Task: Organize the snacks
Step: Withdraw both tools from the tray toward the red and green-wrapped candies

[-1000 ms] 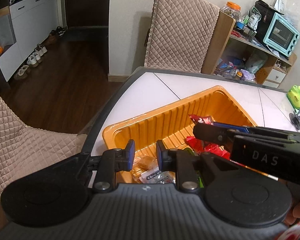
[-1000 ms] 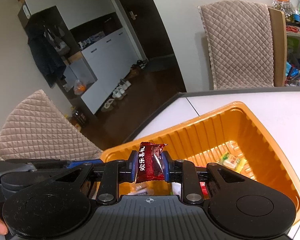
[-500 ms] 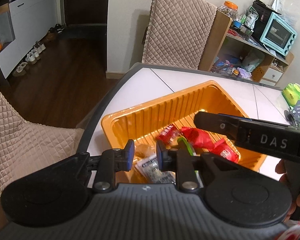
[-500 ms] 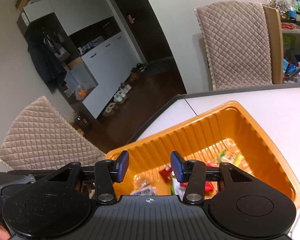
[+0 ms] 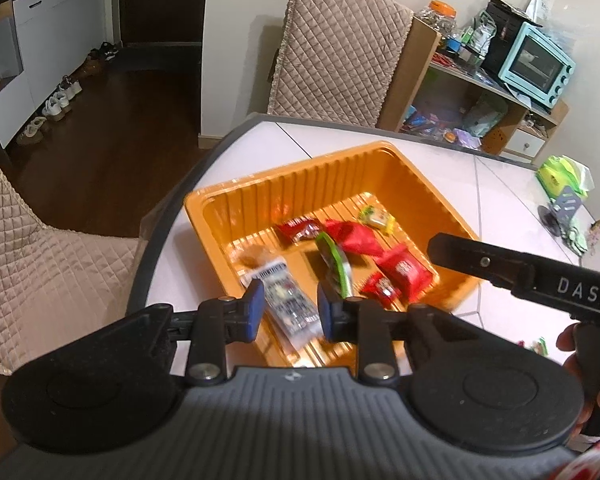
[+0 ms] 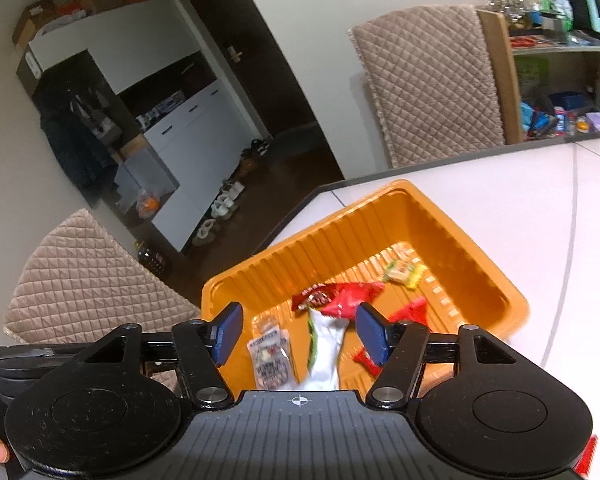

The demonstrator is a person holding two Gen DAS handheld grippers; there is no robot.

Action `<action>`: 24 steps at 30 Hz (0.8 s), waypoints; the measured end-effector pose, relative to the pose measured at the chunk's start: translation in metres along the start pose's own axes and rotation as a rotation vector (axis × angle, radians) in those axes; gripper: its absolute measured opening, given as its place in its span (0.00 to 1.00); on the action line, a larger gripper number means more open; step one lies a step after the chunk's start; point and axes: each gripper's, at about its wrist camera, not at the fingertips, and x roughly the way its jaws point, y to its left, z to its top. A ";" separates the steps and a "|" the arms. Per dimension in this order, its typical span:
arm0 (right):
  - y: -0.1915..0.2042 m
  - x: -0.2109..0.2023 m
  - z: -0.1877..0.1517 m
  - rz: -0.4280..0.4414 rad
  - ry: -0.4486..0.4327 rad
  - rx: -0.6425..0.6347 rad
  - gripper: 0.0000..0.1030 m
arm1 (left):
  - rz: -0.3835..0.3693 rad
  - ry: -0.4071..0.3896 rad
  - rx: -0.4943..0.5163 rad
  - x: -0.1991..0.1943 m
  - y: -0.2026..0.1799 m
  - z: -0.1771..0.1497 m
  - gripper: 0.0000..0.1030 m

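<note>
Hovered over ribbed orange plastic tray (image 6: 440,232) at pale counter's (image 6: 500,200) ten-o'clock corner: right tool (image 6: 296,334) opening wide, empty; left tool (image 5: 288,310) opening narrowly, empty. Wrapped snacks (image 5: 400,268) inside tray; bare counter toward three.

Indoor light even, moderately bright; table (image 5: 500,184) top pale, near washed out. Dark doorway (image 6: 260,60) underexposed. Soft glare inside orange tray (image 5: 284,208). Snack packets (image 6: 324,344) motion-blurred. Strong fisheye bending at edges; corners smeared, right wrist view softer overall.
</note>
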 end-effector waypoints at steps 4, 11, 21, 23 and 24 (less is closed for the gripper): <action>-0.003 -0.024 -0.012 -0.017 -0.003 0.016 0.65 | -0.010 0.008 0.003 -0.013 -0.010 -0.012 0.31; -0.011 -0.059 -0.039 -0.061 0.017 0.045 0.72 | -0.028 0.046 0.021 -0.029 -0.033 -0.035 0.38; -0.032 -0.113 -0.080 -0.142 0.039 0.088 0.76 | -0.068 0.094 0.076 -0.042 -0.073 -0.071 0.42; -0.036 -0.125 -0.088 -0.162 0.042 0.095 0.76 | -0.079 0.103 0.087 -0.043 -0.082 -0.078 0.42; -0.039 -0.130 -0.091 -0.168 0.042 0.102 0.76 | -0.084 0.107 0.093 -0.044 -0.086 -0.081 0.43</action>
